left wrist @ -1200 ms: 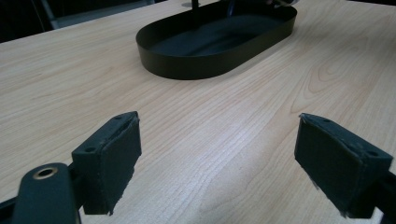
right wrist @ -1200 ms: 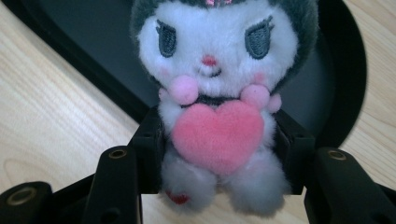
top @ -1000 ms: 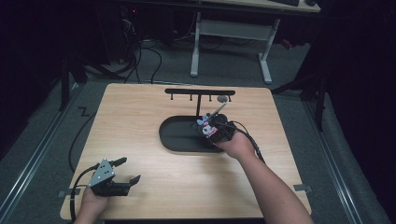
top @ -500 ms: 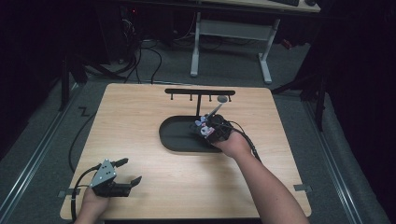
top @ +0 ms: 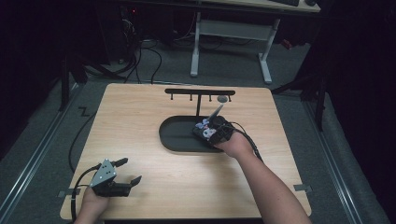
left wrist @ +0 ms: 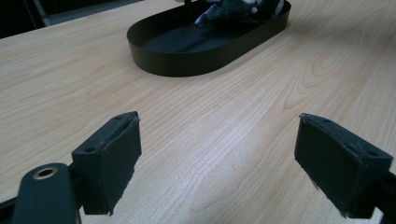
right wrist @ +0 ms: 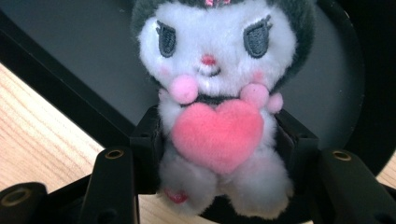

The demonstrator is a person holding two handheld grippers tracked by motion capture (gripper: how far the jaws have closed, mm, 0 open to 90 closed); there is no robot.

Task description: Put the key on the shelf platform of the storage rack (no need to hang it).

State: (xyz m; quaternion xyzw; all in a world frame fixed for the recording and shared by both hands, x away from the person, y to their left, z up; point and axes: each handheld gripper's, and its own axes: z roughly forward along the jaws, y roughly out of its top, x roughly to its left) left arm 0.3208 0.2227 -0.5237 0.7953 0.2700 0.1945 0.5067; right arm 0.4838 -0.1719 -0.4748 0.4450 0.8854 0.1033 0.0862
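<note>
Your right gripper (right wrist: 217, 154) is clamped on a plush toy (right wrist: 217, 116), jaws pressed into both its sides, over the near-right end of the black oval tray (top: 175, 140). Your left gripper (left wrist: 219, 163) is spread wide w/ nothing between the jaws, just above the table (left wrist: 224, 116) near its front-left corner. Toy's head top is cut off in the right gripper view; in the high view the toy is mostly hidden by gripper & hand.

Plush toy (right wrist: 215, 107): white face and body, dark grey hood, grey stitched eyes, pink cheeks and pompoms, pink heart on chest. Tray (top: 180, 135): black, oval. Table (top: 140, 116): light wood grain. Rack (top: 200, 92) at far side: black. Both grippers' jaws black; left gripper (top: 125, 171) has grey plate.
</note>
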